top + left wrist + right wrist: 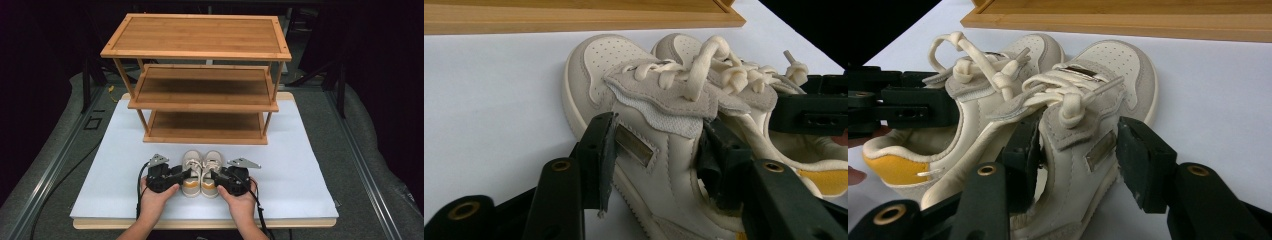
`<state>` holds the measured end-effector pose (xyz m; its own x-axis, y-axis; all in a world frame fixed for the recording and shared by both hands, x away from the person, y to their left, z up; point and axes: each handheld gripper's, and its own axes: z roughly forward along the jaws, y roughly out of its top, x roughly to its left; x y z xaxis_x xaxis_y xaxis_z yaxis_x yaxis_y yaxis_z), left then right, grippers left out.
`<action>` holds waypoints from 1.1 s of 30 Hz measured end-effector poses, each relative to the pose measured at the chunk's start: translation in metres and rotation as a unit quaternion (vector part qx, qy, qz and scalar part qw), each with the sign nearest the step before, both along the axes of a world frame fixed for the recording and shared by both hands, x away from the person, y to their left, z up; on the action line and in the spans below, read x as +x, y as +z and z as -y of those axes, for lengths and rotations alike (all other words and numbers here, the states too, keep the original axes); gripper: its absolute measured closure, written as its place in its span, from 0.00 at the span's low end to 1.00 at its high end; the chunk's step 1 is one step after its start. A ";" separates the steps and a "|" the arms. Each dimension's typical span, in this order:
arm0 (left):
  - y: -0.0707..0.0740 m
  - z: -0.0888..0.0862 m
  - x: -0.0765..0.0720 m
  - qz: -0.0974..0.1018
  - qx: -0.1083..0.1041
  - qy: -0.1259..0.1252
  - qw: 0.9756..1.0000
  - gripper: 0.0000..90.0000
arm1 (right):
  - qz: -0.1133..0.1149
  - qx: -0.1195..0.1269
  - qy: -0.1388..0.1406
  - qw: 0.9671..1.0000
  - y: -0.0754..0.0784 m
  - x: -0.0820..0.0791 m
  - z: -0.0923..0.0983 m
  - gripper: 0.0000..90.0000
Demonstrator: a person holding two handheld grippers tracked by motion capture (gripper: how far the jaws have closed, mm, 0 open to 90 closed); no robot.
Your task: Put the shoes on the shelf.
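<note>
Low centre of the high view, the pair of cream shoes [201, 173] sits toes toward the wooden rack [200, 80], well clear of the white board's [300, 170] front edge. The left gripper [186, 174] straddles the left shoe [644, 150] — one jaw outside its wall, one inside the collar, pads apart, not pressing that I can see. The right gripper [214, 175] mirrors it on the right shoe [1083, 150], jaws apart too. Bare white board lies open on either side — a strip too before the rack's bottom shelf.
</note>
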<state>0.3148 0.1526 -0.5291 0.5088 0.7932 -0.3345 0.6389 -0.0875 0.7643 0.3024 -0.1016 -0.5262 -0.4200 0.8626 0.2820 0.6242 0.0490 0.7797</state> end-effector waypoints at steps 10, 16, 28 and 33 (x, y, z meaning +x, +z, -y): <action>-0.003 0.002 -0.012 0.014 -0.015 0.041 0.999 0.54 | 0.015 0.003 -0.031 0.999 0.000 -0.013 -0.005 0.50; -0.009 0.003 -0.014 0.022 -0.036 0.057 0.997 0.52 | 0.031 0.023 -0.054 0.998 -0.007 -0.016 -0.006 0.49; -0.017 -0.001 -0.013 0.036 -0.067 0.051 0.996 0.54 | 0.024 0.082 -0.067 0.994 -0.021 -0.013 -0.001 0.49; -0.018 0.000 -0.013 0.039 -0.063 0.053 0.996 0.56 | 0.032 0.065 -0.065 0.995 -0.019 -0.012 -0.002 0.49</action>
<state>0.3022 0.1523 -0.5467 0.4524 0.7980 -0.3982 0.5778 0.0778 0.8124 0.2908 -0.0992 -0.5452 -0.3285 0.8683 0.3717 0.5679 -0.1329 0.8123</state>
